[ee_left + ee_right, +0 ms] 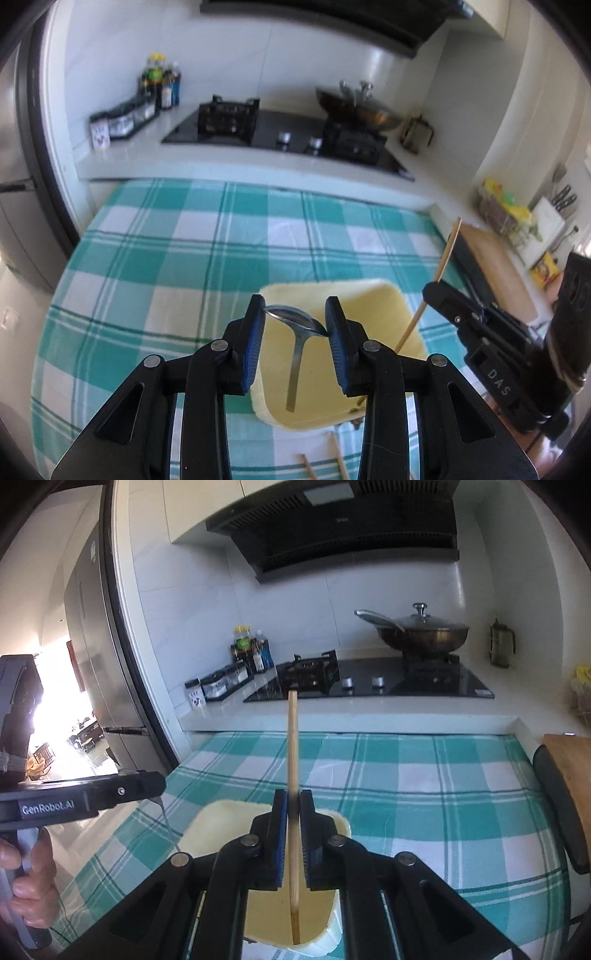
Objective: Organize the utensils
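My left gripper (295, 307) is shut on a metal spoon (296, 356), pinching its bowl edge to edge between the blue pads. The handle hangs down over a pale yellow container (369, 290) on the checked cloth. My right gripper (291, 798) is shut on a wooden chopstick (292, 738) that stands nearly upright, its lower end inside the yellow container (218, 814). In the left wrist view the right gripper (431, 291) hovers at the container's right side with the chopstick (448, 247). In the right wrist view the left gripper (157, 784) appears at the left with the spoon (164, 814) dangling.
Two more wooden chopsticks (340, 456) lie on the green checked cloth (184, 258) near its front edge. Behind it are a gas hob (288, 133), a lidded wok (421, 633), bottles (162, 85) and a spice rack. A wooden board (498, 266) lies at the right, a fridge (96, 646) at the left.
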`<control>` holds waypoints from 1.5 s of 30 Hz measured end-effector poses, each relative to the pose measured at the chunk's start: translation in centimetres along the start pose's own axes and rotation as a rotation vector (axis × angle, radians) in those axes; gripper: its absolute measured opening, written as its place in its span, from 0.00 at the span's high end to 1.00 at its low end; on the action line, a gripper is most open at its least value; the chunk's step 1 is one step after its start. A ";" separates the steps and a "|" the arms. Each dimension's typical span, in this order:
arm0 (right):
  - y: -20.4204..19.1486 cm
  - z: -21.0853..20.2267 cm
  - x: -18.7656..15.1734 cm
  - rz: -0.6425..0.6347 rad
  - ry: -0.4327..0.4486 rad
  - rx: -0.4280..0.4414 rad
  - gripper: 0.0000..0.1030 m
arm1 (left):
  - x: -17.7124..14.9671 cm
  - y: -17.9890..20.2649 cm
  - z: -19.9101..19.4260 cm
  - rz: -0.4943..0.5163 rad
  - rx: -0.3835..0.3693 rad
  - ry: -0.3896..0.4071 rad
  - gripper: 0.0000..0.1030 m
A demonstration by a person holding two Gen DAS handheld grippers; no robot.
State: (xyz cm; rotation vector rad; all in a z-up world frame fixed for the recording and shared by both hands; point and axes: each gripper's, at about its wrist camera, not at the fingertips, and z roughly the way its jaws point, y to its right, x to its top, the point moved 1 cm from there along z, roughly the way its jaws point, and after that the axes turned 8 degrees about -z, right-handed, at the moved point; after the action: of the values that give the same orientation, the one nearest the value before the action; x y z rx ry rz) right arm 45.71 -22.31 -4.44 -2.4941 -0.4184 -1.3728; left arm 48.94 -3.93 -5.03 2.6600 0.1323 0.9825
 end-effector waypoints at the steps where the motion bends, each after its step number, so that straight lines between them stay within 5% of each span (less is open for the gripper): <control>1: 0.0 0.6 -0.4 0.002 -0.026 0.010 0.93 | -0.3 -0.1 0.7 0.000 0.006 -0.015 0.68; 8: 0.8 3.1 -1.3 0.029 -0.114 0.001 0.90 | -1.4 0.3 2.4 0.013 0.046 -0.032 0.61; 11: 1.3 2.6 -1.3 0.069 -0.105 -0.005 0.60 | -1.6 -0.3 1.3 -0.014 0.039 -0.033 0.46; 13: 1.5 0.5 -1.4 0.087 -0.073 -0.019 0.56 | -2.5 -0.8 -0.7 0.005 0.034 -0.026 0.45; 18: 1.2 -8.2 -4.3 0.017 -0.055 -0.035 0.54 | -9.9 -4.1 -7.1 0.050 0.072 -0.011 0.14; 25: 2.9 -18.9 -20.1 0.050 -0.192 -0.324 0.51 | -25.5 -7.4 -9.0 -0.026 0.179 -0.120 0.14; 30: 4.1 -21.0 -28.1 0.137 -0.338 -0.433 0.51 | -28.9 -6.0 -8.4 -0.018 0.176 -0.131 0.14; 45: 4.2 -20.9 -30.0 0.155 -0.369 -0.450 0.48 | -31.4 -5.0 -7.8 -0.038 0.203 -0.102 0.07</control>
State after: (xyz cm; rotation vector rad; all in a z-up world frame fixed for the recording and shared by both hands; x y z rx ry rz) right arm 15.72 -37.50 -19.52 -3.0824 0.0286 -1.0334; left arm 20.10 -3.18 -20.46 2.8731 0.2722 0.8602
